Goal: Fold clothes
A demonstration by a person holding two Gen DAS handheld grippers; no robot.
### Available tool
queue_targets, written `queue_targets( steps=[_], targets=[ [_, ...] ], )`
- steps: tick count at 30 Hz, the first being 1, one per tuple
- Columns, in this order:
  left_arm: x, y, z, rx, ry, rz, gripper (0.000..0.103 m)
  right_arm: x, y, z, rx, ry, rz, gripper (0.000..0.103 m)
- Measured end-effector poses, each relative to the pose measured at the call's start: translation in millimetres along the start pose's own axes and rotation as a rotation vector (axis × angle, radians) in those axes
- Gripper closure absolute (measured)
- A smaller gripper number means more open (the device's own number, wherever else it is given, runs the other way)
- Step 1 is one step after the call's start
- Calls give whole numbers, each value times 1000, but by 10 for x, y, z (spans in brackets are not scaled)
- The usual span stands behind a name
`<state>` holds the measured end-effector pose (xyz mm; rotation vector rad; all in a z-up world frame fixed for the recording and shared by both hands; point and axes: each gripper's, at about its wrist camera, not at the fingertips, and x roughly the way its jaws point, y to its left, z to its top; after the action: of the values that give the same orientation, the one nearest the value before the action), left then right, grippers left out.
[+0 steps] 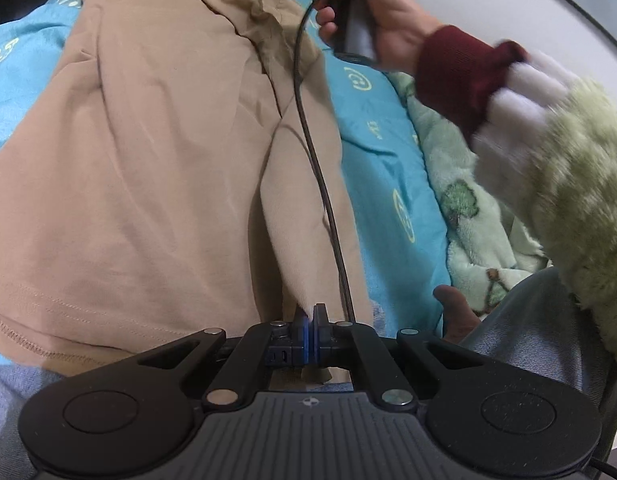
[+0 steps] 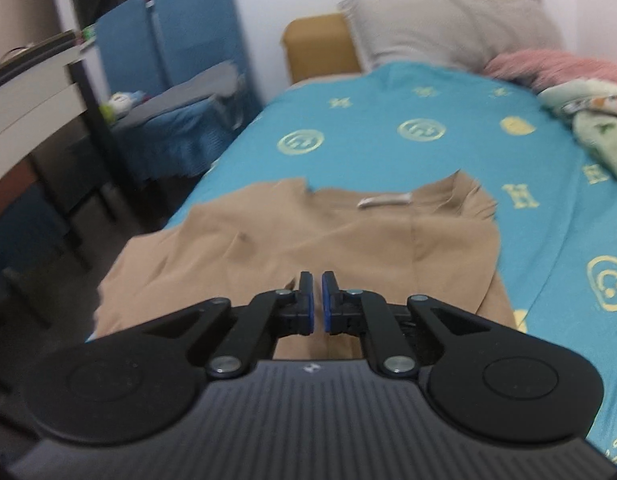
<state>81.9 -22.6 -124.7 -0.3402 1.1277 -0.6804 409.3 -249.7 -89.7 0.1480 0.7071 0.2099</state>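
1. Tan cotton T-shirt (image 1: 140,152) lies spread on the turquoise bedsheet with yellow emblems (image 1: 372,148), collar end toward the pillows; its collar label shows in the right wrist view.

2. My left gripper (image 1: 308,312) is clenched on a raised fold of the shirt's cloth near the hem; a ridge of fabric runs up from the blue pads.

3. My right gripper (image 2: 316,300) hangs above the shirt body, its jaws nearly together with a narrow gap between them and nothing in that gap (released, as far as I can judge).

4. My right hand (image 1: 364,20), in a dark red cuff, shows in the left wrist view holding its tool up over the far shoulder of the shirt, its black cable (image 1: 308,140) trailing across the cloth.

5. Done: one long side appears turned in over the body, forming a lengthwise crease.

6. Left: I judge the task at an early stage; the other side, the sleeves and the crosswise folds show no sign of being finished.

7. Beside the shirt lies a green plush blanket (image 1: 460,200), apart from it.
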Motion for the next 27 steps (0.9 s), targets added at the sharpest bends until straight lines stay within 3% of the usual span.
queue_targets(
  steps=[1,3,5,8,9,10,11,12,17,19,24,25,27],
  targets=[
    [48,-14,9,12,3,5,101,-40,-20,-26,-4,9,13,45],
    [114,-60,15,32,1,19,101,-136,-59,-107,-5,-13,35,10],
    [135,-77,11,32,0,30,101,-169,-95,-182,-1,-29,58,13],
    [157,-95,-4,36,-3,51,101,6,-105,-319,-14,40,46,14],
    [158,-98,-10,39,-4,57,101,81,-90,-373,-33,72,31,40],
    [160,-102,-15,41,-6,61,101,151,-71,-420,-54,101,11,79],
    [165,-110,-19,42,-10,59,101,183,-53,-441,-63,108,-1,94],
    [166,-118,-24,43,-14,55,101,182,-38,-441,-59,96,2,98],
    [138,-197,-62,71,-44,34,101,-57,34,-108,16,-113,-21,98],
    [104,-208,-72,80,-56,45,101,-79,24,50,82,-158,-37,98],
    [104,-122,-31,40,-59,83,99,231,79,78,66,-91,-94,96],
    [98,-117,-20,41,-61,99,96,276,74,54,72,-75,-95,95],
    [78,-119,5,45,-67,142,65,293,67,-6,78,-55,-102,93]
  ],
)
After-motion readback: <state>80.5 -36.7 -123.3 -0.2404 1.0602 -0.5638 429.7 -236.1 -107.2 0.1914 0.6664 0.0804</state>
